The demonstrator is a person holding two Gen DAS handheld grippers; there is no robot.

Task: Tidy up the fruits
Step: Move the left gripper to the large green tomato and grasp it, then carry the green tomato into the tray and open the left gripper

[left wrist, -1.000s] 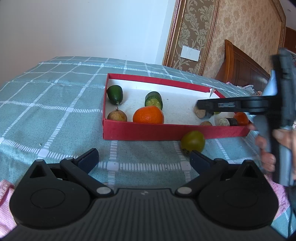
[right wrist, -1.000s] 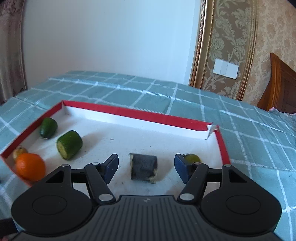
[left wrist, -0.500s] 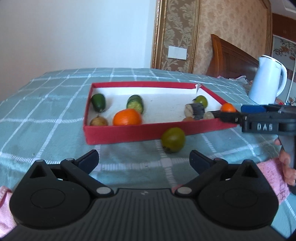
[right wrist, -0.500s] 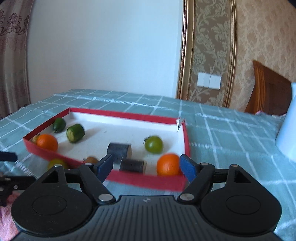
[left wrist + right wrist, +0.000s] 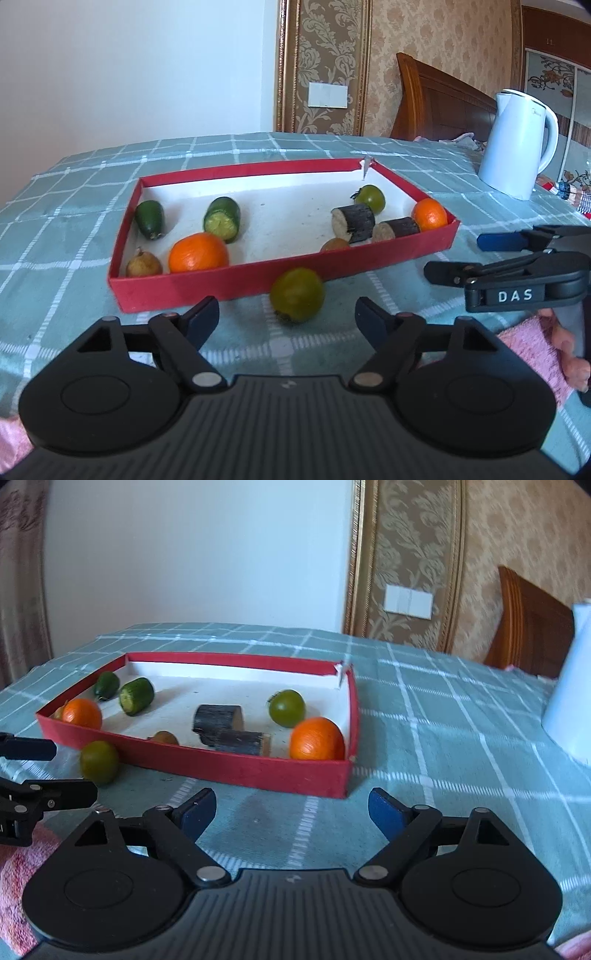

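A red tray point(image 5: 280, 280) point(image 5: 236, 766) with a white floor holds two oranges point(image 5: 198, 253) point(image 5: 316, 738), a green round fruit point(image 5: 373, 197), two cucumber pieces point(image 5: 221, 218), two dark stick pieces point(image 5: 354, 221) and small brown fruits. Outside it, against the front wall, a second green round fruit point(image 5: 297, 293) point(image 5: 99, 761) lies on the cloth. My left gripper point(image 5: 287, 321) sits just short of this fruit, its jaws closing, the pads not touching it. My right gripper point(image 5: 291, 808) hovers over bare cloth before the tray's right end, jaws opening, nothing between them.
A white kettle point(image 5: 517, 144) point(image 5: 569, 701) stands on the checked green tablecloth point(image 5: 55, 258) to the right of the tray. The right gripper point(image 5: 480, 258) reaches in from the right in the left wrist view. Pink sleeves show at the near edge. A wooden headboard stands behind.
The right gripper has pulled back out of the tray, leaving the dark stick piece inside, and its jaws have widened. The left gripper has swung towards the loose green fruit and its jaws have narrowed.
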